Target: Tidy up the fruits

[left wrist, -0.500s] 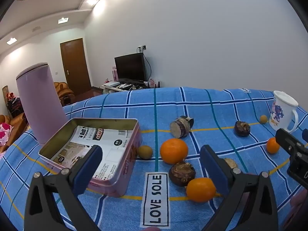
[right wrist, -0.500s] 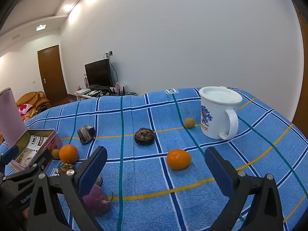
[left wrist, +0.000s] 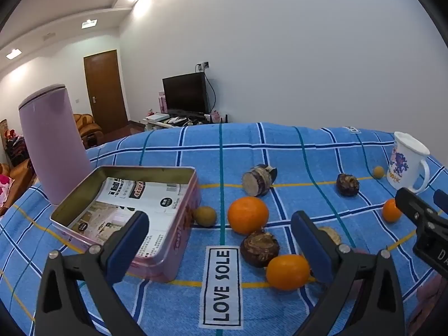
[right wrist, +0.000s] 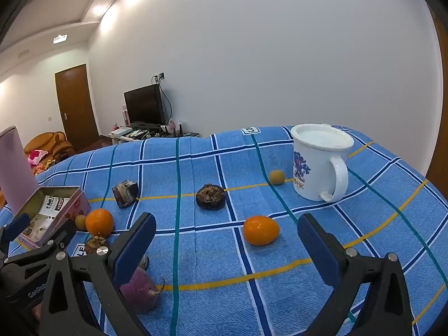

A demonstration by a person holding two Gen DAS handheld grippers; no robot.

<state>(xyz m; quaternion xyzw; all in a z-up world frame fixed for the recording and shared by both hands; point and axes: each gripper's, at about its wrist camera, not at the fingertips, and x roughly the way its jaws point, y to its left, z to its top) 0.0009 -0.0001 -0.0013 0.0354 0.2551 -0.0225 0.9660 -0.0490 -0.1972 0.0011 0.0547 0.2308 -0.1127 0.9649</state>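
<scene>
Fingers of the left gripper (left wrist: 221,240) and right gripper (right wrist: 226,245) stand wide, holding nothing. Oranges (left wrist: 247,215) lie on the blue cloth (left wrist: 308,151), the tin (left wrist: 156,193) at nine o'clock of them.

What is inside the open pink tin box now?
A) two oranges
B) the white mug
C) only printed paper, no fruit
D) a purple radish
C: the pink tin box holds only printed paper; the oranges lie outside it on the blue cloth.
</scene>
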